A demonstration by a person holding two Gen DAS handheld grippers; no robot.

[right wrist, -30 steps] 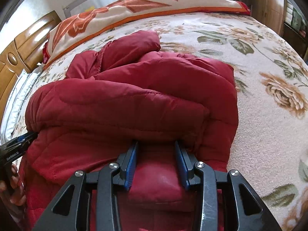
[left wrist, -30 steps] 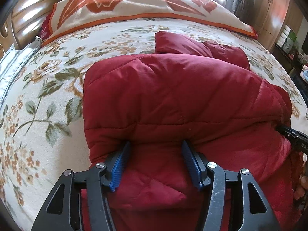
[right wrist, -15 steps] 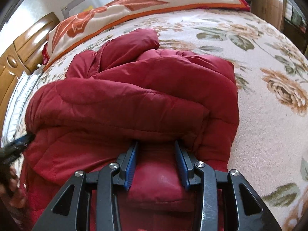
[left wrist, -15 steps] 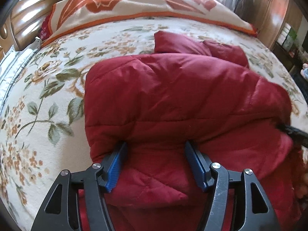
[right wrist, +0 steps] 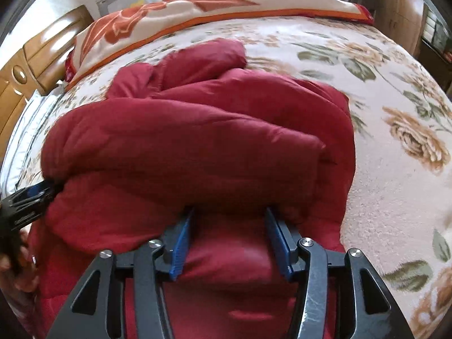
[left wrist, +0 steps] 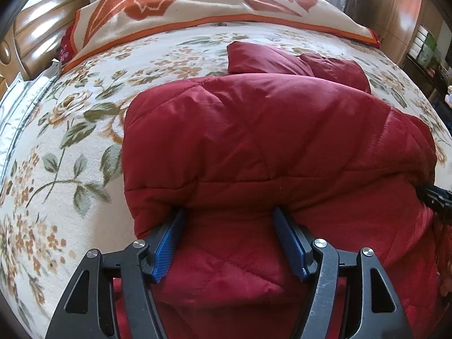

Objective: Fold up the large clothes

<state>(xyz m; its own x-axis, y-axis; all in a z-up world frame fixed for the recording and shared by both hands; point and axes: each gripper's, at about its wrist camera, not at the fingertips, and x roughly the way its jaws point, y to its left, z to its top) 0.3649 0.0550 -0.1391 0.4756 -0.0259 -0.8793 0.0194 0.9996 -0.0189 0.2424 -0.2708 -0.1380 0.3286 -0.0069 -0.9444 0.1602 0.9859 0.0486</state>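
Note:
A dark red quilted jacket (left wrist: 268,141) lies folded over itself on the flowered bed cover (left wrist: 70,130); it also fills the right wrist view (right wrist: 197,147). Its sleeve end pokes out at the far side (left wrist: 262,56). My left gripper (left wrist: 228,226) is open, its blue-padded fingers (left wrist: 169,240) pushed under the upper fold at the jacket's left near edge. My right gripper (right wrist: 228,226) is open too, its fingers (right wrist: 183,240) tucked under the fold at the right near edge. Each gripper shows at the other view's edge, the right one (left wrist: 435,197) and the left one (right wrist: 28,200).
A folded orange-and-cream blanket (left wrist: 197,8) lies along the far side of the bed. A wooden headboard (left wrist: 36,34) stands at the left, wooden cabinets (left wrist: 401,14) at the far right. The person's hand (right wrist: 17,265) holds the left gripper.
Both grippers have drawn back a little toward the near edge, and the right gripper's fingers have spread wider. The jacket's fold has settled slightly.

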